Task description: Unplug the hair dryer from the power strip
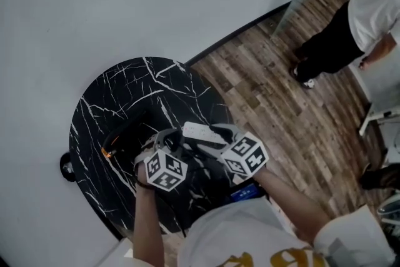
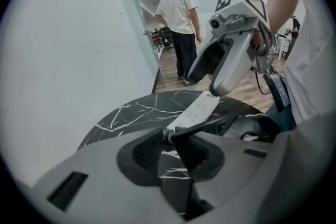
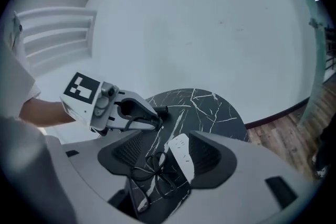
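Left gripper (image 2: 170, 147): I'd pinched the plug (image 3: 159, 110), seemingly pulled free.
Right gripper (image 3: 168, 157): jaws were wide, empty, above the power strip (image 2: 193, 111).
Remaining: setting it down.

A round black table (image 1: 119, 90) veined in white carries everything. A white power strip (image 1: 203, 132) lies flat on it, below and between the jaws of the right gripper (image 3: 168, 150), with loops of black cord (image 3: 149, 168) just beside it. A black hair dryer (image 1: 125, 131) lies beyond the left gripper (image 2: 168, 136).
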Demonstrator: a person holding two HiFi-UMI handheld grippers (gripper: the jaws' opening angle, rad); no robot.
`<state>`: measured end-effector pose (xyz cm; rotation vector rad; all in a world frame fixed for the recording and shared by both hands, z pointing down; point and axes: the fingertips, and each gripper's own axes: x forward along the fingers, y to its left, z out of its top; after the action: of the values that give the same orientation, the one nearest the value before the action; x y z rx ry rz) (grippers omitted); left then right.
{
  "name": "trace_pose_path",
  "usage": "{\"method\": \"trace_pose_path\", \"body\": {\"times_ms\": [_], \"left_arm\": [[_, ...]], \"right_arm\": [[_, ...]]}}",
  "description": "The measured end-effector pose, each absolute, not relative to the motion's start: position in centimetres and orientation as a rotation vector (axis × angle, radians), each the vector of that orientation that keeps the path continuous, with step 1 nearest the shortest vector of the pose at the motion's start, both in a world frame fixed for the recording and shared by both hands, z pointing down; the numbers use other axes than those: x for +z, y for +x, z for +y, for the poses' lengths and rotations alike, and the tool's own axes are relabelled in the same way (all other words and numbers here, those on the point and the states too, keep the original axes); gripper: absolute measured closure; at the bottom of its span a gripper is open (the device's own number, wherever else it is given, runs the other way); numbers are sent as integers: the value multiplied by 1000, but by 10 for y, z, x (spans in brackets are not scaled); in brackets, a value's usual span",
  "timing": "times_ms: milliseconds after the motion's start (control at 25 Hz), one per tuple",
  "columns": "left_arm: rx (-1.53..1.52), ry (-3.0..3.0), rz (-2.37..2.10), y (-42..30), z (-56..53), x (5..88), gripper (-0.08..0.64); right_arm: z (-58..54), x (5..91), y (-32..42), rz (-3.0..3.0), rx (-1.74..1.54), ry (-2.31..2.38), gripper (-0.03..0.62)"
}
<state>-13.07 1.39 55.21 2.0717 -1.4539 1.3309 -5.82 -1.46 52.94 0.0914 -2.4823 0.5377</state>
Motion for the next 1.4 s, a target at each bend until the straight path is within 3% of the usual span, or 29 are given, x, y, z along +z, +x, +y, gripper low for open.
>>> {"method": "trace_pose_path", "body": {"times_ms": [720, 1400], "left_arm": [[1382, 1911, -1171, -109, 54, 634, 453], [1246, 1909, -1320, -128, 70, 597, 434]], "right_arm": [[8, 535, -12, -2441, 731, 144, 314], [18, 518, 2, -2482, 720, 163, 316]]}}
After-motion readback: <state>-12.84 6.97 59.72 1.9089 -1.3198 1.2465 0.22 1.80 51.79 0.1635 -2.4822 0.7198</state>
